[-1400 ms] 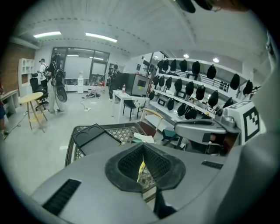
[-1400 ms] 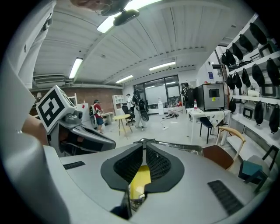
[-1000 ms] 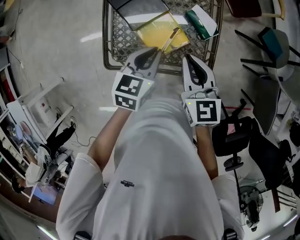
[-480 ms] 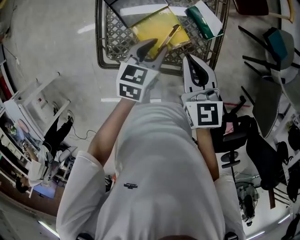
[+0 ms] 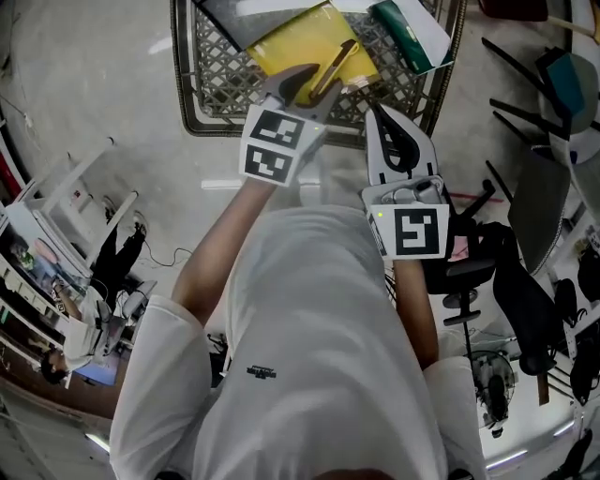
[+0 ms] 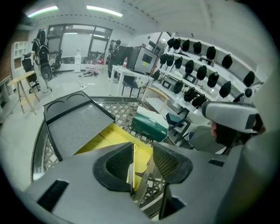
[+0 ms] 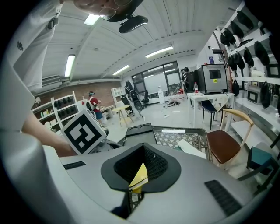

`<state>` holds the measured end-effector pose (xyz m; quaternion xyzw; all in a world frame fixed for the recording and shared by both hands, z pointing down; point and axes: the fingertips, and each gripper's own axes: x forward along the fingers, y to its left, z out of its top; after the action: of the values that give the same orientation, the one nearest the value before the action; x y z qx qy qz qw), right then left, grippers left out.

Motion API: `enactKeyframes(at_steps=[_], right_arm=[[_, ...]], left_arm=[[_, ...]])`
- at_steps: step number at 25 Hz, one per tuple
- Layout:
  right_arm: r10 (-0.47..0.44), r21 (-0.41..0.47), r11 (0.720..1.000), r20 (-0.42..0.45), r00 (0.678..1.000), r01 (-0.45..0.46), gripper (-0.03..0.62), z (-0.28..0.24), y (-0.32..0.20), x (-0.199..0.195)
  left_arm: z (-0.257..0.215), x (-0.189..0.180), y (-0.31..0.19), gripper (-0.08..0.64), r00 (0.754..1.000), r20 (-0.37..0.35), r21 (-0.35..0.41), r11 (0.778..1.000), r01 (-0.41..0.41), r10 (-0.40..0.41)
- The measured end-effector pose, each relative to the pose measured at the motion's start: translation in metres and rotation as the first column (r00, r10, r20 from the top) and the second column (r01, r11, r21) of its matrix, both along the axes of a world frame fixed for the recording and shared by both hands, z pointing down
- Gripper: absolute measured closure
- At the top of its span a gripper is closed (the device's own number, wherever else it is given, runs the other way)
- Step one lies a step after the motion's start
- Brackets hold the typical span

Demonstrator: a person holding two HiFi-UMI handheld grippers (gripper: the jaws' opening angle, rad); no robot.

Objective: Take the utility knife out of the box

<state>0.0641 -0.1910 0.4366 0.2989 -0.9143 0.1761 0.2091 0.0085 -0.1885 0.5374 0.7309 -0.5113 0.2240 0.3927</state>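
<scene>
A wire mesh basket (image 5: 187,94) stands on the floor ahead of me. Inside it, an olive-yellow utility knife (image 5: 334,67) lies aslant on a yellow pad (image 5: 286,42). My left gripper (image 5: 307,92) hangs over the basket's near rim. Its jaws are opening, with the knife's near end between them and the pads not pressing on it. In the left gripper view the knife's notched edge (image 6: 131,168) shows close to the left pad, inside that gripper (image 6: 142,164). My right gripper (image 5: 382,117) hovers just outside the rim, empty and shut, and in its own view (image 7: 139,175) the pads meet.
The basket (image 6: 118,109) also holds a green-and-white carton (image 5: 405,30) at the right and a dark grey tray (image 5: 234,14) at the left. Black office chairs (image 5: 487,272) crowd the right side. A white rack (image 5: 75,197) stands at the left. A wooden chair (image 7: 225,146) sits beside the basket.
My left gripper has moved forward and down toward the knife, and its jaws have gone from shut to apart. The right gripper has sunk a little.
</scene>
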Motion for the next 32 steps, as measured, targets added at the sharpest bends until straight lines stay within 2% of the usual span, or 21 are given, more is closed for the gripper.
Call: enactKeyframes(at_steps=[8, 14, 32], right_arm=[[0.019, -0.045, 0.999, -0.011, 1.0, -0.02, 0.594, 0.019, -0.007, 0.002], [0.02, -0.047, 0.999, -0.02, 1.0, -0.021, 0.594, 0.03, -0.009, 0.001], [0.048, -0.101, 0.994, -0.037, 0.998, -0.051, 0.592, 0.053, -0.017, 0.005]], left_arm=[[0.038, 0.007, -0.004, 0.408, 0.999, 0.014, -0.064, 0.998, -0.029, 0.03], [0.065, 0.012, -0.006, 0.407, 0.998, 0.018, -0.11, 0.993, -0.052, 0.054], [0.129, 0.021, -0.008, 0.405, 0.992, 0.067, -0.247, 0.965, -0.089, 0.109]])
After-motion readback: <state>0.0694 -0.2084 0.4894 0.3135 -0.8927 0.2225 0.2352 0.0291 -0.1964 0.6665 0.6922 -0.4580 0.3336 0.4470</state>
